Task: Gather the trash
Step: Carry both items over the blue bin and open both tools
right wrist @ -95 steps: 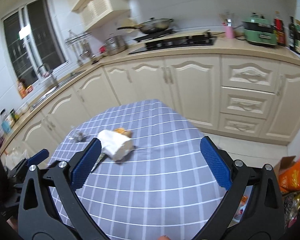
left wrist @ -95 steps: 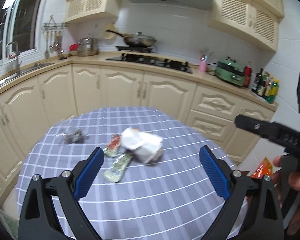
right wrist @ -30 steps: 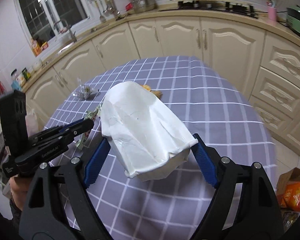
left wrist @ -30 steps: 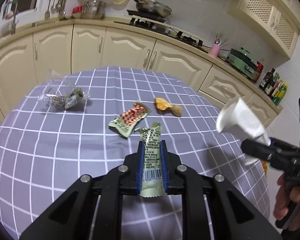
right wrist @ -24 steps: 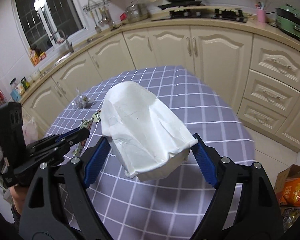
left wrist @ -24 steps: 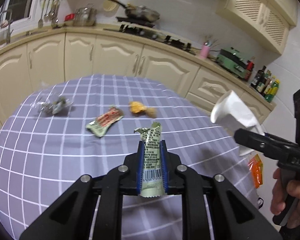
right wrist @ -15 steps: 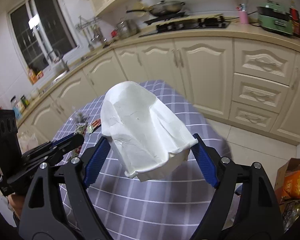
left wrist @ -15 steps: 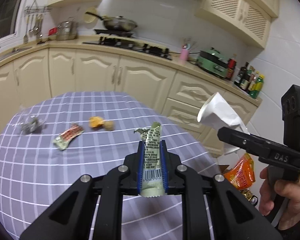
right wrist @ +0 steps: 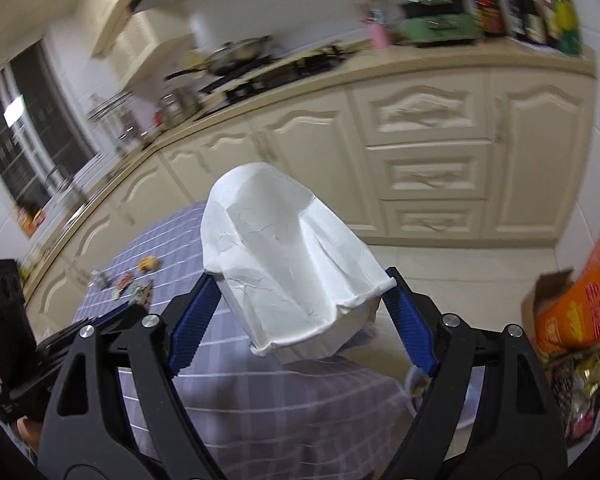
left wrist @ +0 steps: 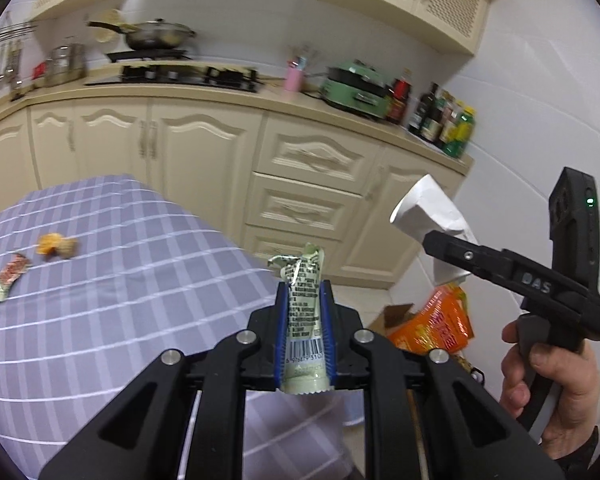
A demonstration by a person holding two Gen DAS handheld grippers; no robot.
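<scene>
White crumpled paper cup [right wrist: 288, 256], green wrapper [left wrist: 304, 320], lilac white-checked tablecloth [left wrist: 120, 300], orange bag [left wrist: 432, 320].

Bright indoor light, motion blur, fisheye-warped edges

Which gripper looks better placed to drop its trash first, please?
Probably the right gripper: its crushed white paper cup is past the table edge, while the left gripper, holding the green wrapper, trails beside it.

Two grippers [left wrist: 304, 328] [right wrist: 300, 312], one wrapper [left wrist: 303, 320] and one cup [right wrist: 288, 260] held; perhaps three scraps [left wrist: 56, 246] on the table [left wrist: 140, 320], left side.
</scene>
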